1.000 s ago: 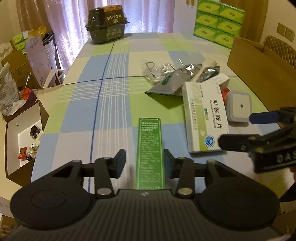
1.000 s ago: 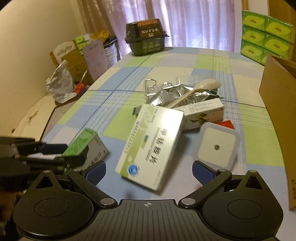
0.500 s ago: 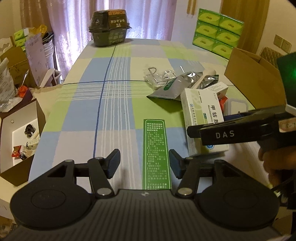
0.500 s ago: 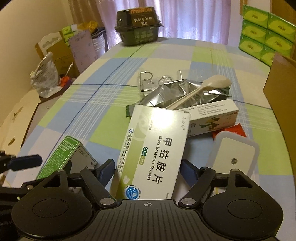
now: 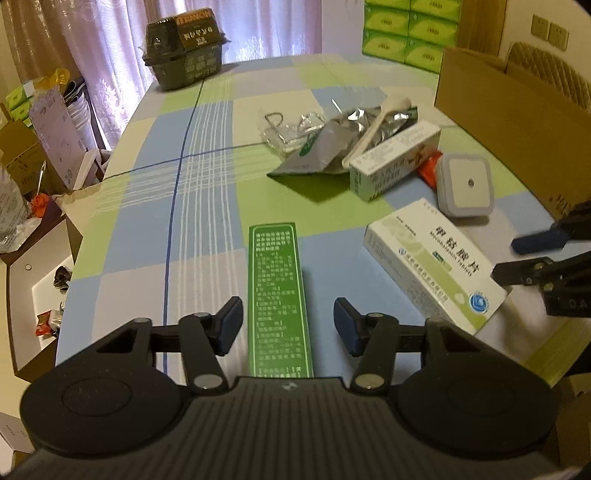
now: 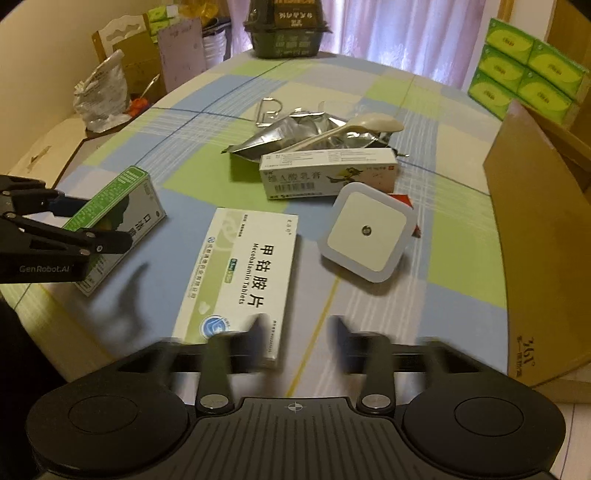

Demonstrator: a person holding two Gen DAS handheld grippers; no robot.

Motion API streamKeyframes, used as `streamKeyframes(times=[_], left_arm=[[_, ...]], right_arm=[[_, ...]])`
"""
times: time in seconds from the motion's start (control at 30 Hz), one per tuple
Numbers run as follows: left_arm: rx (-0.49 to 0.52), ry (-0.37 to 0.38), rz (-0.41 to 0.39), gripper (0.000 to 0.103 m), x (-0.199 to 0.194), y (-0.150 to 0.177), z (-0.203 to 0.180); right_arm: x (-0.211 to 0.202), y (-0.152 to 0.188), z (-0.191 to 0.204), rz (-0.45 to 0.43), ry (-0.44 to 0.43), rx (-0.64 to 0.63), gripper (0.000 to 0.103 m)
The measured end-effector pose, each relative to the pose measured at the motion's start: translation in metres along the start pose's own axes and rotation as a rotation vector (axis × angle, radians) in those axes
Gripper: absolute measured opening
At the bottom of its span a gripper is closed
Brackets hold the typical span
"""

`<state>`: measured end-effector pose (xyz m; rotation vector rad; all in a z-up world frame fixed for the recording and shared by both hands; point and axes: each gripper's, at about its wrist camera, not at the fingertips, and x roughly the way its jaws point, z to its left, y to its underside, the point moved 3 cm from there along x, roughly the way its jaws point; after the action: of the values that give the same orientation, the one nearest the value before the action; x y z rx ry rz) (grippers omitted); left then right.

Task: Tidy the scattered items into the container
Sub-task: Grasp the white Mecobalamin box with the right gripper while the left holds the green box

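Note:
A green medicine box (image 5: 279, 295) stands on its long edge on the checked tablecloth, between the fingers of my open left gripper (image 5: 288, 325) with a gap on each side. The right wrist view shows the same green box (image 6: 122, 206) and left gripper (image 6: 96, 225). A white tablet box (image 6: 243, 273) lies flat just ahead of my right gripper (image 6: 301, 328), which is open and blurred; its left finger overlaps the box's near end. From the left wrist, the white tablet box (image 5: 436, 266) lies beside the right gripper (image 5: 532, 258). The cardboard box (image 6: 535, 240) stands at the right.
Farther on lie a white square night light (image 6: 365, 230), an ointment box (image 6: 328, 173), a foil pouch (image 6: 295, 133) and a pale spoon (image 6: 354, 127). A dark food tub (image 5: 184, 48) and green tissue packs (image 5: 406, 29) sit at the far end. The table edge drops to floor clutter on the left.
The white tablet box has shifted away from the pile towards the front edge and lies flat. My right gripper has drawn back from it. My left gripper still straddles the green box.

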<state>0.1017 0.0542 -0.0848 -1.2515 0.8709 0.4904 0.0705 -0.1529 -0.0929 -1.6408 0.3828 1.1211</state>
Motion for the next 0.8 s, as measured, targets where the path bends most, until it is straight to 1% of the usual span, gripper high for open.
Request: streamKeyframes(times=[0.03, 0.07, 0.1, 0.17, 0.3, 0.43, 0.47, 0.5, 0.57, 0.63, 0.73, 0.77, 0.8], left_arm=[[0.003, -0.005, 0.004, 0.033, 0.0, 0.0, 0.0], [0.006, -0.009, 0.005, 0.027, -0.001, 0.001, 0.0], [0.004, -0.009, 0.005, 0.025, -0.002, 0.001, 0.0], [-0.013, 0.004, 0.005, 0.025, -0.004, 0.001, 0.003], [-0.011, 0.005, 0.008, 0.025, -0.005, 0.002, 0.005], [-0.009, 0.011, 0.008, 0.026, -0.006, 0.002, 0.005], [-0.011, 0.013, 0.007, 0.028, -0.005, 0.002, 0.006], [-0.014, 0.013, 0.007, 0.033, -0.005, 0.002, 0.006], [-0.017, 0.013, 0.006, 0.034, -0.004, 0.002, 0.007], [-0.015, 0.01, 0.011, 0.036, -0.003, 0.002, 0.006], [-0.008, 0.013, 0.022, 0.035, 0.001, 0.002, 0.004], [-0.006, 0.015, 0.024, 0.033, 0.0, 0.001, 0.003], [-0.003, 0.013, 0.022, 0.026, 0.0, 0.001, 0.001]], right_arm=[[-0.002, 0.0, 0.002, -0.025, -0.015, 0.001, 0.1], [-0.002, -0.001, 0.005, -0.03, -0.027, -0.005, 0.1], [-0.001, -0.002, 0.008, -0.029, -0.036, -0.006, 0.1], [0.005, -0.005, 0.011, -0.032, -0.049, -0.001, 0.1], [0.028, -0.011, 0.019, -0.012, -0.069, 0.017, 0.1], [0.046, -0.016, 0.026, 0.001, -0.068, -0.002, 0.1], [0.051, -0.016, 0.027, 0.01, -0.061, -0.013, 0.094], [0.053, -0.015, 0.027, 0.02, -0.069, -0.02, 0.077], [0.052, -0.014, 0.025, 0.02, -0.066, -0.023, 0.074], [0.048, -0.012, 0.021, 0.027, -0.078, -0.009, 0.073], [0.034, -0.006, 0.015, 0.016, -0.081, -0.005, 0.073], [0.029, -0.004, 0.012, 0.013, -0.082, 0.0, 0.073], [0.023, -0.002, 0.009, 0.008, -0.084, 0.01, 0.073]])
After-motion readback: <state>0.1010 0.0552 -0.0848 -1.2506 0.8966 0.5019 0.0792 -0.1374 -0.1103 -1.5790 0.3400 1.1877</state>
